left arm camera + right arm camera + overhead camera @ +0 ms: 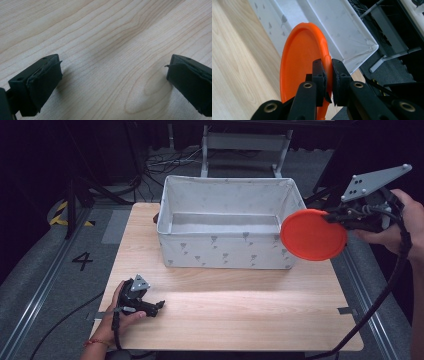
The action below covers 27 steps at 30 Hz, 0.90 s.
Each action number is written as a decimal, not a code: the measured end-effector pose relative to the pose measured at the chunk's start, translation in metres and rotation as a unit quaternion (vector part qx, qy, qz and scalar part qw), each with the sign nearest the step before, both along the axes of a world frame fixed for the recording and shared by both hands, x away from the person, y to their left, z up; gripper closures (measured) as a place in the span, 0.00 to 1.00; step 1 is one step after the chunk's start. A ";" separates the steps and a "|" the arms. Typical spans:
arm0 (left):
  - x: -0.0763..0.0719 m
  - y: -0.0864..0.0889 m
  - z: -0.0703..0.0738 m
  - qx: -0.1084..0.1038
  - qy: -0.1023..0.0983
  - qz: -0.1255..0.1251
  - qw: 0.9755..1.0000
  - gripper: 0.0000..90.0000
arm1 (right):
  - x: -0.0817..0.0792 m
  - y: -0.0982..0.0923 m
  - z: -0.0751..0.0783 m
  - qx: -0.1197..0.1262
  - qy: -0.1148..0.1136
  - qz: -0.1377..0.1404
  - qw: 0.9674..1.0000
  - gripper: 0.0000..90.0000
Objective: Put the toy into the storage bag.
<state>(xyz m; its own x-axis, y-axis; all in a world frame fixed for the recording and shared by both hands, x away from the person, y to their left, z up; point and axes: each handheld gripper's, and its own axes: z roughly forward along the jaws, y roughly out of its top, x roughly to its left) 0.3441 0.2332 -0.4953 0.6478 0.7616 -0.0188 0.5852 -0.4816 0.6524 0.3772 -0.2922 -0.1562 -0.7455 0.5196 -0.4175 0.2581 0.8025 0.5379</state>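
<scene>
An orange round plate hangs in the air at the right end of the white fabric bin, above the table's right side. My right gripper is shut on its rim, held by a hand at the far right. In the right gripper view the plate stands on edge, its rim pinched between the two black pads, with the bin beyond. My left gripper rests low at the table's front left, open. Its jaws stand wide apart over bare wood.
The light wooden table has the bin standing along its back half. Dark floor with cables and a metal frame lie behind it. A floor rail with a "4" mark runs at the left.
</scene>
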 end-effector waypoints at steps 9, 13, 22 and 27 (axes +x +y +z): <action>0.000 0.000 0.000 0.000 0.000 0.000 1.000 0.00 | 0.024 0.015 0.012 0.008 -0.011 0.003 1.000 0.92; 0.000 0.000 0.000 0.000 0.000 0.000 1.000 0.00 | 0.042 0.022 0.013 0.012 -0.014 0.005 1.000 0.92; 0.000 0.000 0.000 0.000 0.000 0.000 1.000 0.00 | 0.074 0.036 0.009 0.018 -0.012 0.006 1.000 0.92; 0.000 0.000 0.000 0.000 0.000 0.000 1.000 0.00 | 0.093 0.041 0.001 0.016 -0.010 0.002 1.000 0.92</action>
<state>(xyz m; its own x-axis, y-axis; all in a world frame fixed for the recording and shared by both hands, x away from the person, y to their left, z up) 0.3440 0.2332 -0.4954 0.6476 0.7618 -0.0190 0.5853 -0.4814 0.6525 0.4706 -0.2514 -0.1555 -0.7399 0.5296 -0.4149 0.2438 0.7859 0.5683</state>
